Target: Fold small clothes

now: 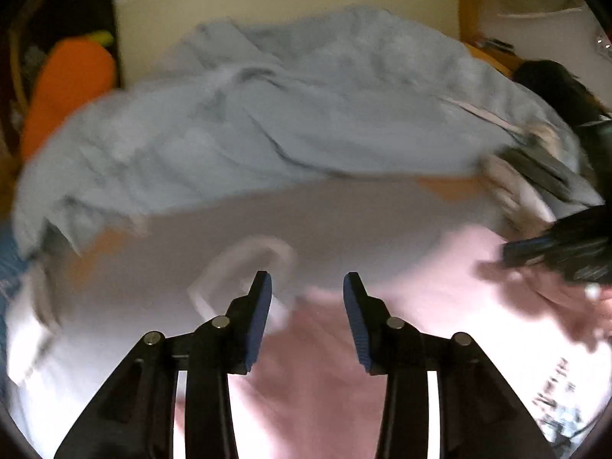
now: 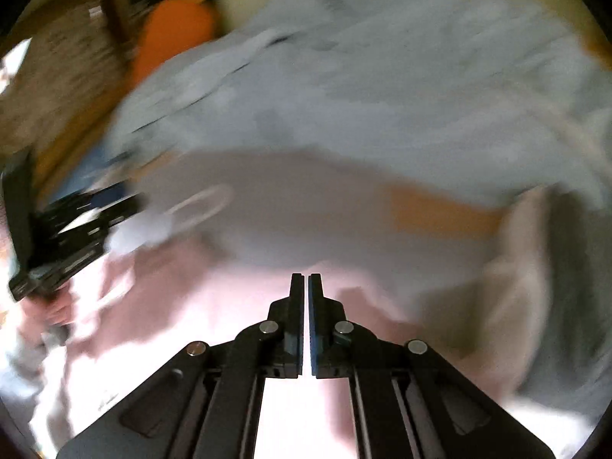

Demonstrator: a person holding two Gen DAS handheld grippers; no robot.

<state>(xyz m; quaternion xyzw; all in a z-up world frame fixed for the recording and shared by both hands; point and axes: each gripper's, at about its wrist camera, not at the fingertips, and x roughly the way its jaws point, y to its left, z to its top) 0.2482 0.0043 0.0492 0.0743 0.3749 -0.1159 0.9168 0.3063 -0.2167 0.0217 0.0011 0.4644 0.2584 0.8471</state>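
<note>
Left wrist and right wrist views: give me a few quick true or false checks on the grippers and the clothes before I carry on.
1. The left gripper is open with nothing between its fingers. True.
2. The right gripper is wide open. False: its jaws are shut, with only a thin slit between them and no cloth visibly pinched.
3. A crumpled light blue garment lies beyond the pale grey garment. True.
4. The cloth directly under both grippers is green. False: it is the pink garment.
5. An orange object sits at the far left, beyond the clothes. True.
</note>
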